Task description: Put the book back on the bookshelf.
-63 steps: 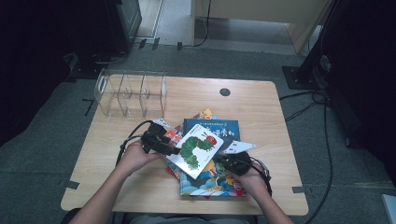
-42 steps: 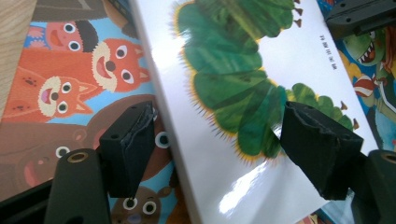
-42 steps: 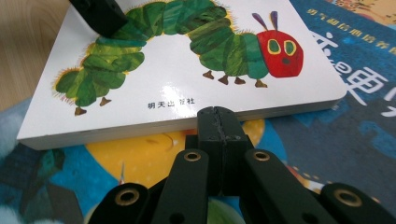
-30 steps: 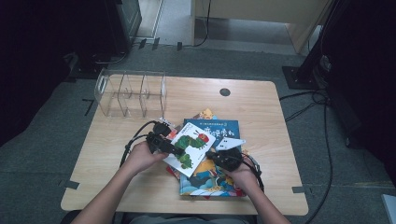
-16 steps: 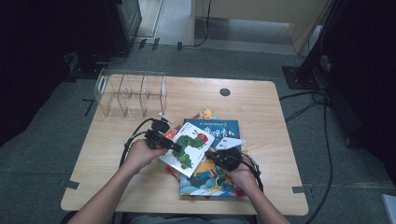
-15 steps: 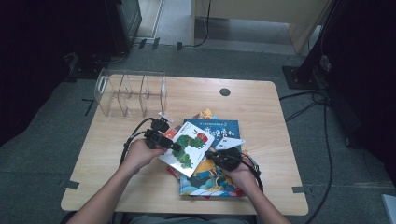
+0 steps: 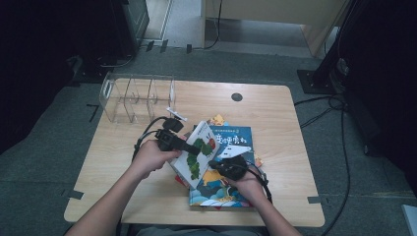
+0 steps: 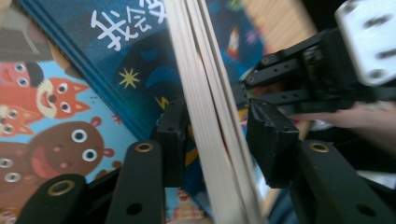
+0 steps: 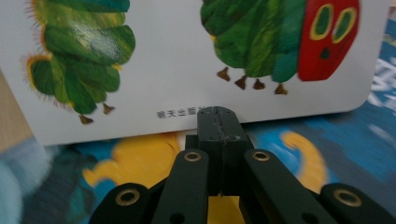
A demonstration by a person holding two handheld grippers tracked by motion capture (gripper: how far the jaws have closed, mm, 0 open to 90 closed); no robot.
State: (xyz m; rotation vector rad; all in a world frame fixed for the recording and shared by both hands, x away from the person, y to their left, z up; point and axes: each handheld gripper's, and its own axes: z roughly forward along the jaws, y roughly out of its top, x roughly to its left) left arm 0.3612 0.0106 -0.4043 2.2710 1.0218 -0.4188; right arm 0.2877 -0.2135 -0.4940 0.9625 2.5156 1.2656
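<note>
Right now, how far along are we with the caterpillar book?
Done: caterpillar book tipped up off the blue book, shut right claw at its lower edge. In hand: left claw has just been closing around its edge. Left: grip, lift; clear rack is empty.

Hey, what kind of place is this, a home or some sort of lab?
Probably a lab or recording room, not a home: a plain wooden table marked with tape on grey carpet, cables trailing across the floor, and dark equipment stands around it.
</note>
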